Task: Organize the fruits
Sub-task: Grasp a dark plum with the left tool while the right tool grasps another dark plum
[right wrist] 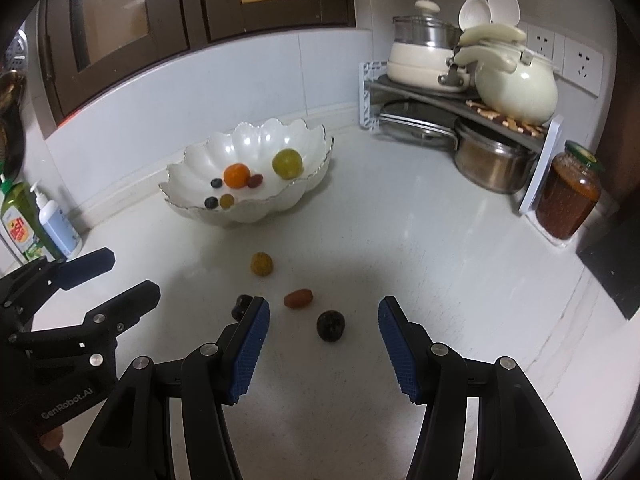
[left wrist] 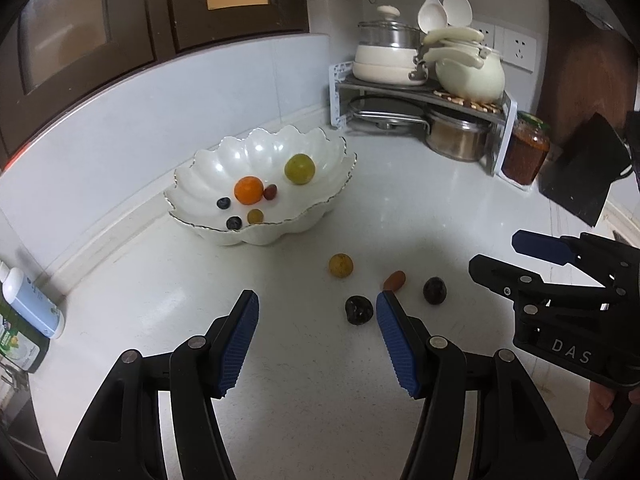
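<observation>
Both grippers tilt down toward the counter (left wrist: 460,208), short of the bowl (left wrist: 208,184). Left gripper (left wrist: 316,312) and right gripper (right wrist: 324,316) hang half-open, empty, above loose fruit (right wrist: 331,325).

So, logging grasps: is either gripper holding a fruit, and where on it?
Nothing is held. The left gripper and right gripper are both open above the counter.

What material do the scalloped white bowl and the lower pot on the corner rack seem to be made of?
Scalloped white bowl: probably glazed ceramic or porcelain; its surface is glossy with bright highlights and a thin gold-looking rim. Glossy plastic cannot be ruled out.
Lower pot on the corner rack: likely stainless steel; it looks silvery with a brushed, dull reflection.
</observation>
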`<state>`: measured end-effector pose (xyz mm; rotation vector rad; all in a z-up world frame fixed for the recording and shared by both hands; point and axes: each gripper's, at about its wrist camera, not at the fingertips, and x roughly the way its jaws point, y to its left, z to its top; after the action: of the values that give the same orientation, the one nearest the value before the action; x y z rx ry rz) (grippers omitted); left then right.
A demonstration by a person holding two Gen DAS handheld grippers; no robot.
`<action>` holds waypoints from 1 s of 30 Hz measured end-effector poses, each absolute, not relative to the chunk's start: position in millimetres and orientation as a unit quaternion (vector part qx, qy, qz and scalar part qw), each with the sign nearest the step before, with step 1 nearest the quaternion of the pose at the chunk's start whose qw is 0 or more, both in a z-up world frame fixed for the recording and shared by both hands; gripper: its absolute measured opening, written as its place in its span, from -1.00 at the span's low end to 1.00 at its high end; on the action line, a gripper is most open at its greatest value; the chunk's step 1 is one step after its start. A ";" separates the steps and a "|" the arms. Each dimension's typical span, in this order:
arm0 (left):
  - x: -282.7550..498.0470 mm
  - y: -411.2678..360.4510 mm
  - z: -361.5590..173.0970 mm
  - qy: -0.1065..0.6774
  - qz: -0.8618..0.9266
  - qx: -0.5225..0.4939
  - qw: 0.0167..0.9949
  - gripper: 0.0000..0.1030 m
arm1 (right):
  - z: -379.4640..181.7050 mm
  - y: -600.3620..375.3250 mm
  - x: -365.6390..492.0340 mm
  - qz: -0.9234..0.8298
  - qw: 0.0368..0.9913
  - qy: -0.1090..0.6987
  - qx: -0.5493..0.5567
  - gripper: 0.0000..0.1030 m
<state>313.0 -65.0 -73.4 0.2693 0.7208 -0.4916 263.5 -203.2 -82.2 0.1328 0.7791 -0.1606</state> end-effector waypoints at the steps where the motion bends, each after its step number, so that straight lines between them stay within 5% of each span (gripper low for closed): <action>1: 313.5 -66.6 -75.4 0.349 -0.238 0.133 0.897 0.17 | -84.2 -203.6 264.4 -0.078 0.919 0.381 0.065 0.13; 30: 339.6 -101.3 -148.1 0.377 -0.275 0.182 0.865 0.15 | -148.6 -214.8 299.9 -0.066 0.893 0.441 0.067 0.08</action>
<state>339.6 -101.3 -148.1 0.3815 0.7906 -0.5767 299.9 -214.8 -148.6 0.1395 0.9142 -0.1367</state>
